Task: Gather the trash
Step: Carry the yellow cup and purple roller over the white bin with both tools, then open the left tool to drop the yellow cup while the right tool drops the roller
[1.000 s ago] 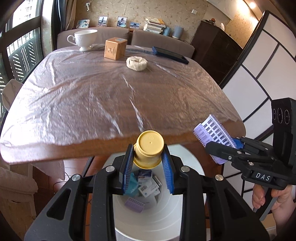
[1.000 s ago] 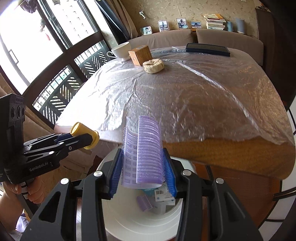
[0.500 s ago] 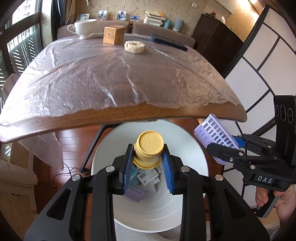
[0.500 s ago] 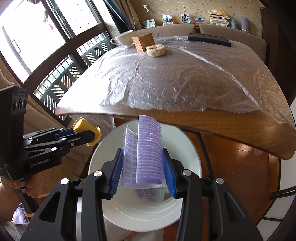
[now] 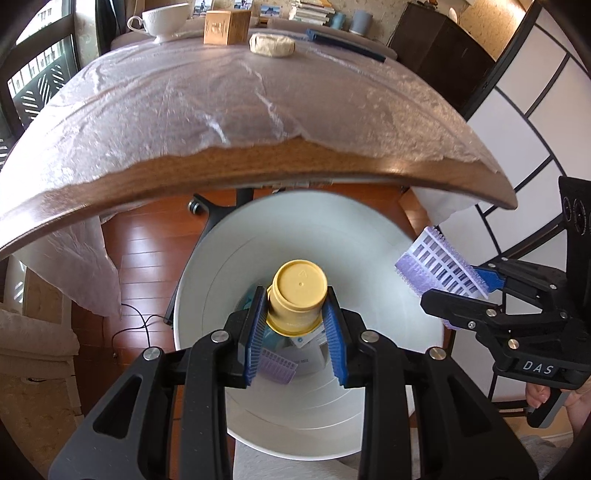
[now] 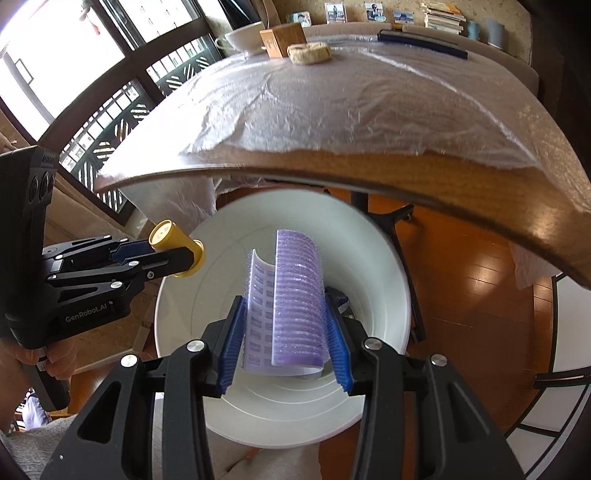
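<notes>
My left gripper [image 5: 295, 325] is shut on a small yellow cup [image 5: 298, 295], held bottom-forward over the mouth of a white trash bin [image 5: 207, 266]. My right gripper [image 6: 284, 332] is shut on a purple hair roller [image 6: 291, 295] over the same bin [image 6: 380, 258]. Each gripper shows in the other's view: the right one with the roller [image 5: 439, 269] at the bin's right rim, the left one with the cup [image 6: 173, 243] at the bin's left rim. Paper scraps and a purple piece [image 5: 277, 369] lie at the bin's bottom.
A wooden table [image 5: 258, 177] under clear plastic sheeting overhangs the bin's far side. On its far end stand a white teacup [image 5: 162, 20], a wooden box [image 5: 225, 31], a beige round lump [image 5: 271, 44] and a dark flat case [image 5: 343, 42]. A table leg base [image 6: 391, 218] stands behind the bin.
Both grippers have dropped lower and tilted down toward the bin; the table edge rose in view and the bin's mouth now fills more of each frame. Both still hold their items.
</notes>
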Demonstrator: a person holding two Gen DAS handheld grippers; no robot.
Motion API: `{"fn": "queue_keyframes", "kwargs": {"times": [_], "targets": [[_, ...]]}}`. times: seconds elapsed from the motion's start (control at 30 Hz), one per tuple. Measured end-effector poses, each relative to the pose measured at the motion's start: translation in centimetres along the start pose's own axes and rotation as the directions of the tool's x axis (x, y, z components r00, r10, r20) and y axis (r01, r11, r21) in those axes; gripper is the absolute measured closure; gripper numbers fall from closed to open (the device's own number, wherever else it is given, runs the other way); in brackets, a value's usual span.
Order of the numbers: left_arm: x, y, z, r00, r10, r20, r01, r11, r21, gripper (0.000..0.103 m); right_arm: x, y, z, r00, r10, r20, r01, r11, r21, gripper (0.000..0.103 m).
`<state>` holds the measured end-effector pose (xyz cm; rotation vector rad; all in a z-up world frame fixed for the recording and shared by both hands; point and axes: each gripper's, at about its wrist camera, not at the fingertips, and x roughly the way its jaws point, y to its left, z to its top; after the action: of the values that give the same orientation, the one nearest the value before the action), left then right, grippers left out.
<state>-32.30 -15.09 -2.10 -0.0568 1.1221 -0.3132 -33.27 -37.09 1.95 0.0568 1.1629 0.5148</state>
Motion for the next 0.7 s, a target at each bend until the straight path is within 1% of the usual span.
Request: {"fn": "queue_keyframes", "kwargs": {"times": [0.43,0.7], "targets": [[2.9,0.1,-0.4,0.997,0.030,-0.074,-0.027,0.999,0.033,0.070,2.9,-0.2,-0.5,0.996,-0.022,-0.082,0.020,0.999,-0.030,0.062],[4.4,0.0,-0.8,0.992,0.044,-0.114,-0.039,0.998,0.045,0.070,5.0,-0.2,-1.1,0.986,-0.042,-0.159,0.036,0.999,-0.038,0.062]]}}
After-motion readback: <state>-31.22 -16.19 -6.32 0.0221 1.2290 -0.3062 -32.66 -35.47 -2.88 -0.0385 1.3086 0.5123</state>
